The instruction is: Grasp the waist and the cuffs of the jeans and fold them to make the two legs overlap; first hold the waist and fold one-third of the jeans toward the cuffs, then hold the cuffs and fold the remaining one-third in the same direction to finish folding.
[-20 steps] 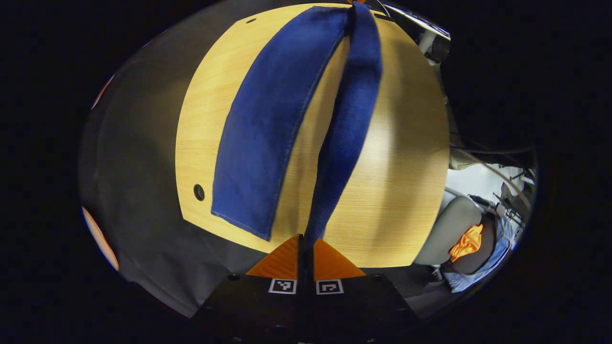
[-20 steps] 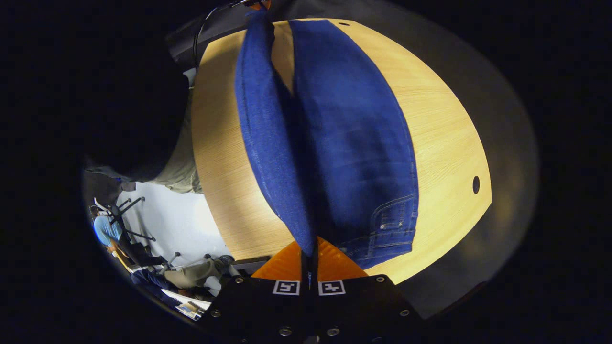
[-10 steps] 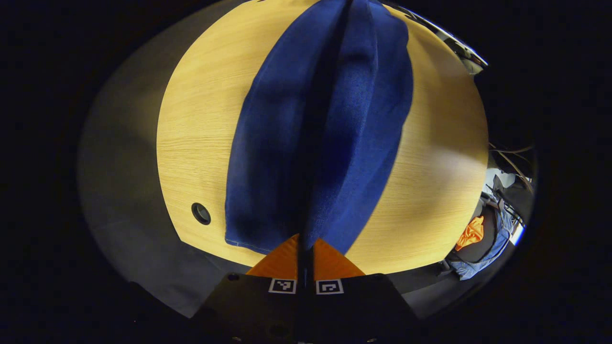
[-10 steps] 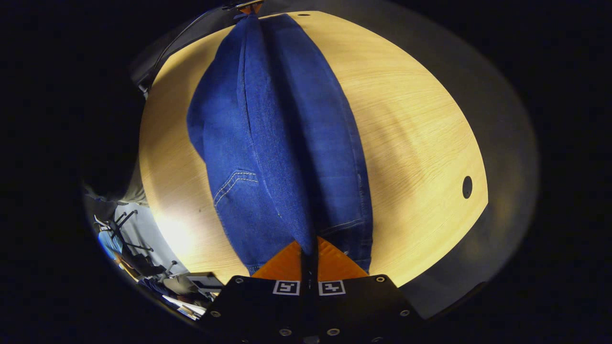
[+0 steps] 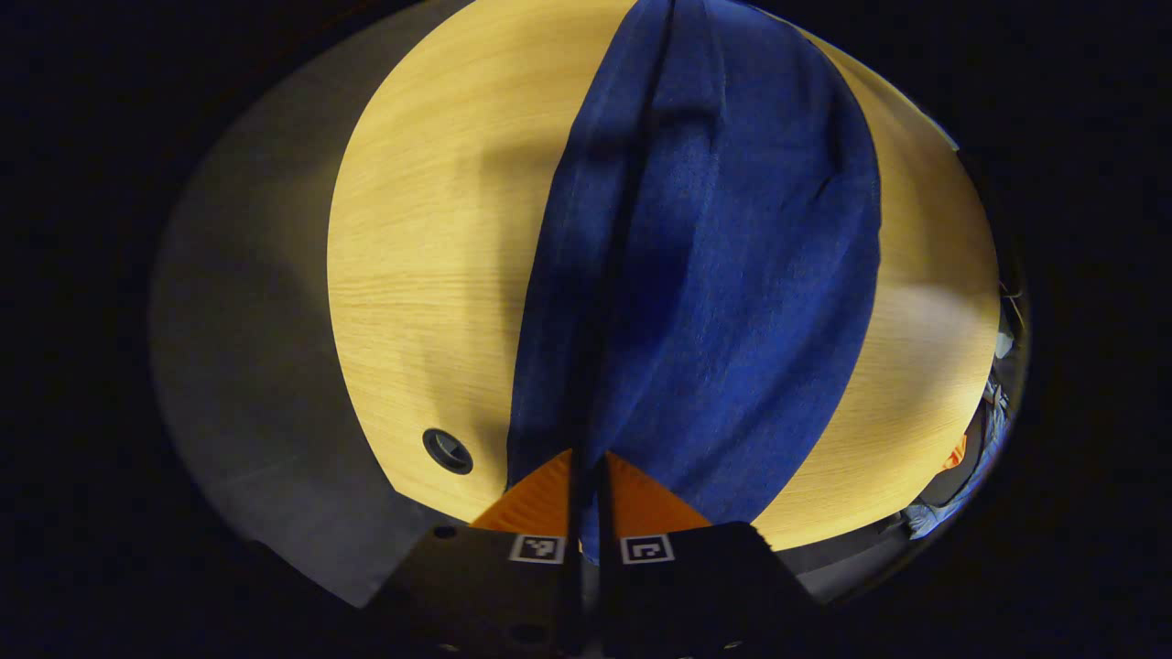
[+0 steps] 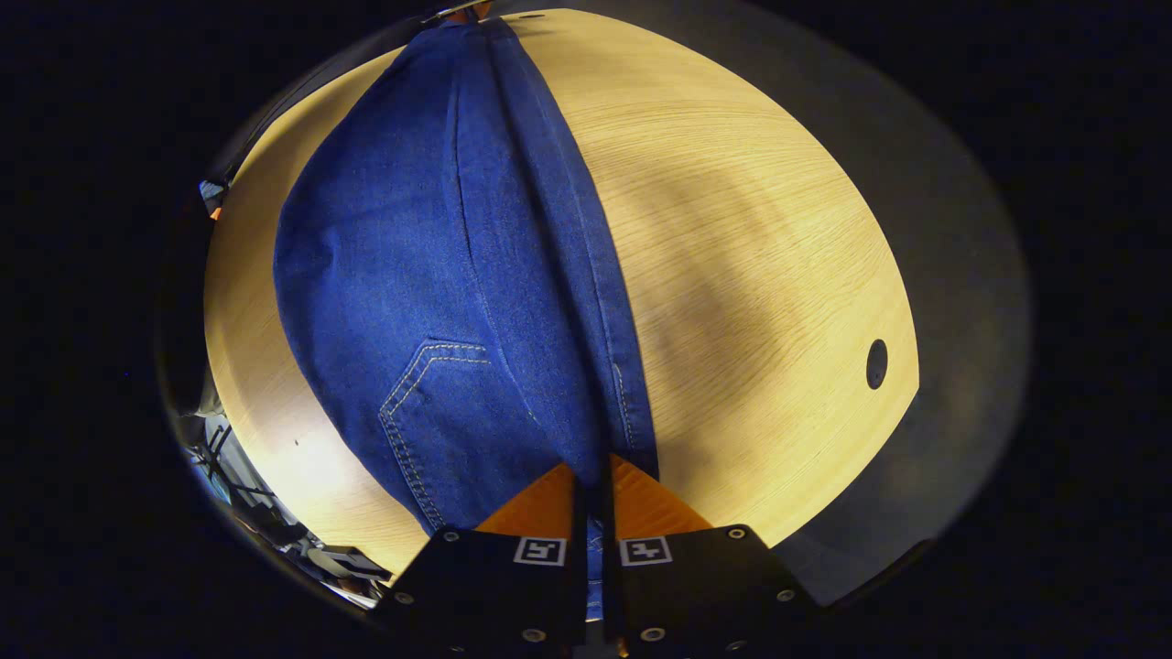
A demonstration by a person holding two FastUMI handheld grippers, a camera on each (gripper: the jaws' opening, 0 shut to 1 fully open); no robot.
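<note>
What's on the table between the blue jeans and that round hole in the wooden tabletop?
Nothing: in the right gripper view, bare wood runs from the blue denim jeans to the round hole in the light wooden table.

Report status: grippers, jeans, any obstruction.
Left hand-held gripper shut on jeans at the cuff end. Right hand-held gripper shut on the waist end. Legs nearly overlapped, draped onto table. Nothing in the way.
</note>
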